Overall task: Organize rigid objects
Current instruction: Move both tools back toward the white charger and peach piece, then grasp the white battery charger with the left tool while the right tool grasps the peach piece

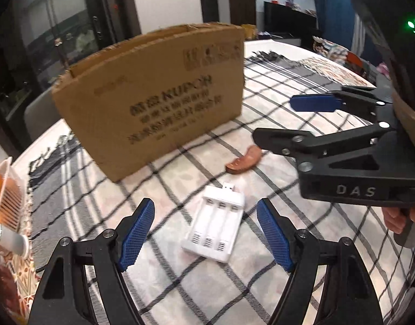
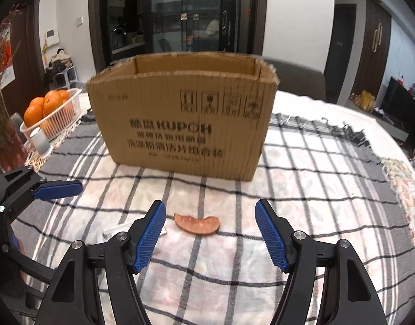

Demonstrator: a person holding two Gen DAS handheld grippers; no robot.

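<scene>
A white battery charger (image 1: 214, 226) lies on the checked tablecloth, between the fingers of my open, empty left gripper (image 1: 206, 233). A brown curved piece (image 1: 244, 159) lies beyond it; it also shows in the right wrist view (image 2: 198, 224), just ahead of my open, empty right gripper (image 2: 210, 234). An open cardboard box (image 1: 153, 100) stands upright behind both objects, also seen in the right wrist view (image 2: 185, 116). The right gripper (image 1: 277, 119) shows at the right of the left wrist view. The left gripper's finger (image 2: 57, 189) shows at the left of the right wrist view.
A white basket (image 2: 61, 120) of oranges (image 2: 43, 105) and a small white cylinder (image 2: 40, 140) stand at the table's left. The basket (image 1: 6, 203) shows at the left edge of the left wrist view. A grey chair (image 2: 296, 80) stands behind the box.
</scene>
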